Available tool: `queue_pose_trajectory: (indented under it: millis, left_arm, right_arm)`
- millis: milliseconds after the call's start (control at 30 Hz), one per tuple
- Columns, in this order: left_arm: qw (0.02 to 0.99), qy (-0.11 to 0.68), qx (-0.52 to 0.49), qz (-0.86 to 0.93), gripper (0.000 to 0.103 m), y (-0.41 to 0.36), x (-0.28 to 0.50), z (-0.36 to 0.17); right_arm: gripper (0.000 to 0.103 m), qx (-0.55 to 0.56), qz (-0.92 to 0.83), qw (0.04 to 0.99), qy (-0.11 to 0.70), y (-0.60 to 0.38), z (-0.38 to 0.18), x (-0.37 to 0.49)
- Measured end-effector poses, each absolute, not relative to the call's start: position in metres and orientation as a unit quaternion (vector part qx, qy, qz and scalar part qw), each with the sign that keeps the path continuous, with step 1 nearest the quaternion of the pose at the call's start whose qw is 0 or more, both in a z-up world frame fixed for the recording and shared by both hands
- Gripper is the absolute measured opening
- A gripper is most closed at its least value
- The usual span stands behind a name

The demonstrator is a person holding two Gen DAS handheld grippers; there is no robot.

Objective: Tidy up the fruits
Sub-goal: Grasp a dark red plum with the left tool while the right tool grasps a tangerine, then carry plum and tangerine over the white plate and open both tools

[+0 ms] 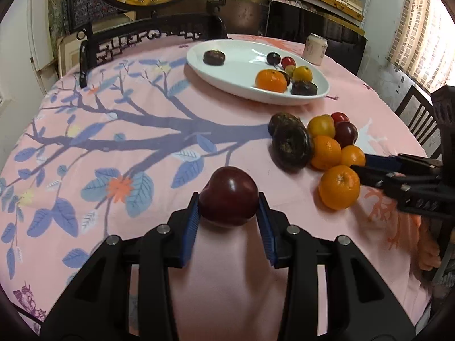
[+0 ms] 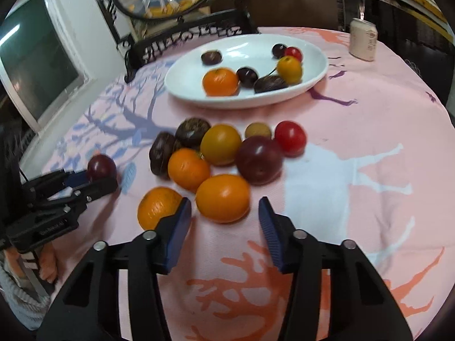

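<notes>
Left wrist view: the left gripper (image 1: 229, 210) is clenched on a dark red plum (image 1: 229, 200), both blue pads pressed against its sides, just above the pink flowered tablecloth (image 1: 142, 108) near the table's near edge. To its right lies the loose heap of fruit — two dark brown wrinkled fruits (image 1: 291, 142), several oranges and darker plums — and the nearest orange (image 1: 339, 186) sits at the heap's near end, with the right gripper (image 1: 359, 167) reaching in from the right edge, its dark fingertips right beside that orange. Toward the far edge of the table stands the white oval plate (image 1: 227, 68) holding a few fruits already, and a pale can (image 1: 315, 49) stands just beyond the plate's right end. In the right wrist view the right gripper (image 2: 224, 213) stands unclenched, gripping nothing: an oval orange fruit (image 2: 222, 198) lies on the cloth just ahead of the gap between the fingertips, apart from both pads, while a rounder orange (image 2: 156, 207) lies partly hidden behind the left-side finger. Further ahead sits a large dark plum (image 2: 258, 159) with a red tomato-like fruit (image 2: 290, 137) just beyond it. At the left edge of this view the left gripper (image 2: 96, 177) shows with the small dark plum (image 2: 101, 167) at its tips — the frame is slightly blurred.
</notes>
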State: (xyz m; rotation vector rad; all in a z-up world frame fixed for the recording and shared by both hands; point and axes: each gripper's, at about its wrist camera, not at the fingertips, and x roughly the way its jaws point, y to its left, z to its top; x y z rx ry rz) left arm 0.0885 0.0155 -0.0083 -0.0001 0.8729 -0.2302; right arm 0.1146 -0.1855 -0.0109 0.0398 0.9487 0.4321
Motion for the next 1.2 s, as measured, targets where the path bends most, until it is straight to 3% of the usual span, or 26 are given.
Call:
queue_pose_trajectory:
  millis: [233, 400, 567, 600, 700, 1000, 1200]
  left_arm:
    - [0.892, 0.434, -0.001, -0.125, 0.04, 0.01, 0.097, -0.01]
    - [0.905, 0.409, 0.002, -0.114, 0.04, 0.006, 0.127, 0.023]
    - [0.914, 0.39, -0.031, -0.109, 0.04, -0.007, 0.192, 0.053]
    - [0.914, 0.389, -0.034, -0.106, 0.043, -0.01, 0.202, 0.053]
    - [0.921, 0.377, -0.049, -0.085, 0.086, -0.016, 0.226, 0.052]
    - [0.927, 0.366, -0.015, -0.076, 0.087, -0.014, 0.222, 0.044]
    - [0.928, 0.36, 0.032, -0.093, 0.087, -0.027, 0.196, 0.041]
  right_arm:
    - [0.04, 0.009, 0.204, 0.876, 0.437, -0.184, -0.007, 0.112]
    - [0.04, 0.041, 0.198, 0.9, 0.386, -0.203, 0.032, 0.117]
    - [0.04, 0.034, 0.161, 0.911, 0.377, -0.201, 0.051, 0.176]
    - [0.04, 0.036, 0.155, 0.913, 0.377, -0.2, 0.049, 0.185]
    - [0.041, 0.051, 0.148, 0.909, 0.385, -0.198, 0.036, 0.221]
    - [0.052, 0.059, 0.165, 0.909, 0.379, -0.21, 0.021, 0.224]
    - [0.052, 0.067, 0.159, 0.913, 0.368, -0.219, 0.029, 0.205]
